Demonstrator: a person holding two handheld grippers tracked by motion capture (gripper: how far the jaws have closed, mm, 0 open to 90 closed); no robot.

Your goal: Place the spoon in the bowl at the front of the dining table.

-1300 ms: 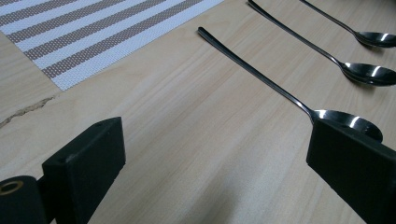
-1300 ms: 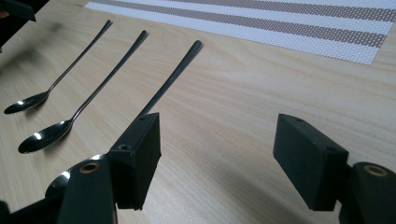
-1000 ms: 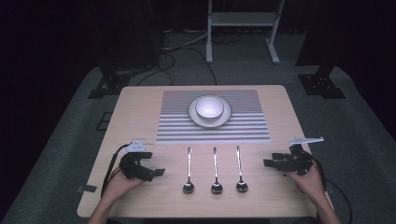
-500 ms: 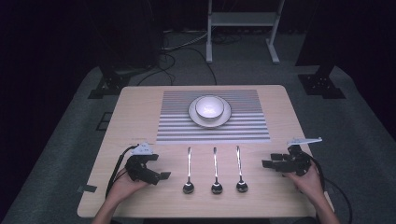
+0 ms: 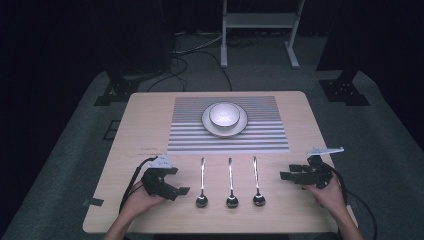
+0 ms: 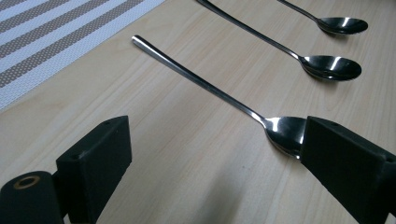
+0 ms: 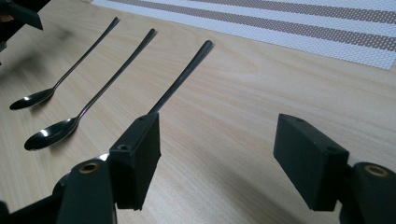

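Polished steel, three long-handled spoons: we are cataloguing them lying side by side on the pale wooden table [image 5: 125, 135], bowls toward the person, slim handles pointing at the striped mat [image 5: 260, 135], which is bearing a white plate [image 5: 241, 128] with a shallow bowl [image 5: 224, 114] on it. The left gripper [image 5: 181, 190] is edging toward the left spoon [image 5: 202, 184], the nearest of the row, and in the left gripper view its jaws are standing wide, having just been closing a little, with nothing pressed between them; that spoon's bowl [image 6: 285, 133] is sitting just beside the right-hand jaw, and the handle is running off between the two. The right gripper [image 5: 284, 175] is resting near the right spoon [image 5: 257, 185], jaws likewise wide and empty. To do this step well, we are judging that the left gripper should be straddling the thin handle just above the bowl, jaws square across it and low to the wood, since the smooth rounded metal is likely to be slipping or pivoting under a skewed pinch. The middle spoon [image 5: 231, 186] is lying close, so the far jaw needs to be staying clear of it. Textures: mirror-bright steel, matt wood grain, woven mesh mat, flat black blocky jaw pads.
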